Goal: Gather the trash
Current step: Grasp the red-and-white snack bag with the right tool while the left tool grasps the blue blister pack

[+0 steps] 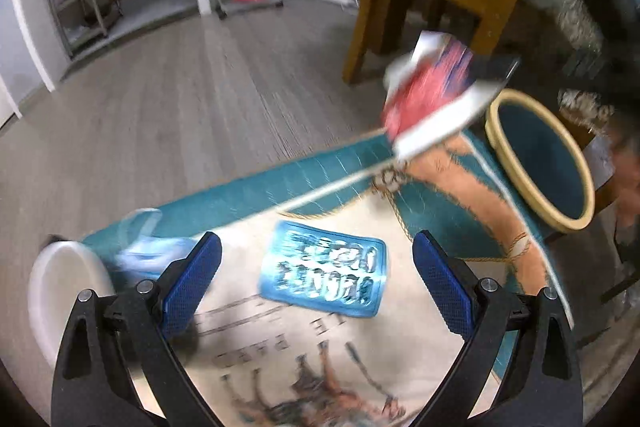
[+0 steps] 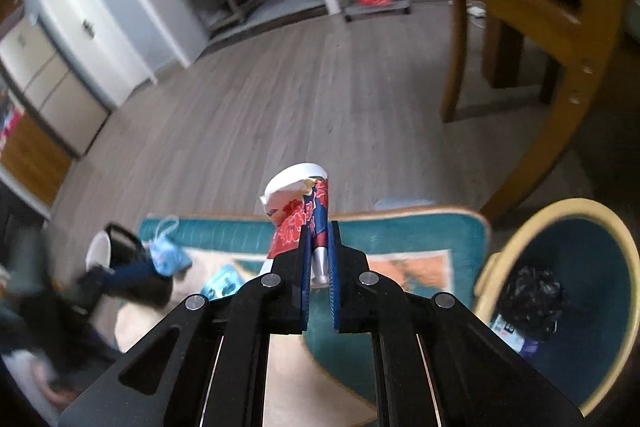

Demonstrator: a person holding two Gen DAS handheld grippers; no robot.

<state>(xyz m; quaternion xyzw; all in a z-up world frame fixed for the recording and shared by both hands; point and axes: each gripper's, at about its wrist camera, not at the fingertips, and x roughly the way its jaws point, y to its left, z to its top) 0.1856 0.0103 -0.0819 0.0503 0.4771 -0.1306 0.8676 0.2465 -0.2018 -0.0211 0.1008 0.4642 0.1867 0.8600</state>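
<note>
Covering the wood floor (image 1: 192, 99), a teal-bordered rug (image 2: 400, 239) is seen, with a yellow-rimmed bin (image 2: 560, 307) at its right edge. A crushed red-and-blue paper cup (image 2: 300, 215) is held clamped in the right claw (image 2: 318, 267). The left claw (image 1: 316, 267) is spread wide above a blue wrapper (image 1: 324, 273) lying on the rug.

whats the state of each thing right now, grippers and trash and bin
left gripper: open, empty, over the blue wrapper
right gripper: shut on the paper cup
paper cup: crushed, held off the floor
blue wrapper: flat on the rug, untouched
face mask: crumpled on the rug
white cup: lying on its side
bin: open, black bag and scraps inside
</note>
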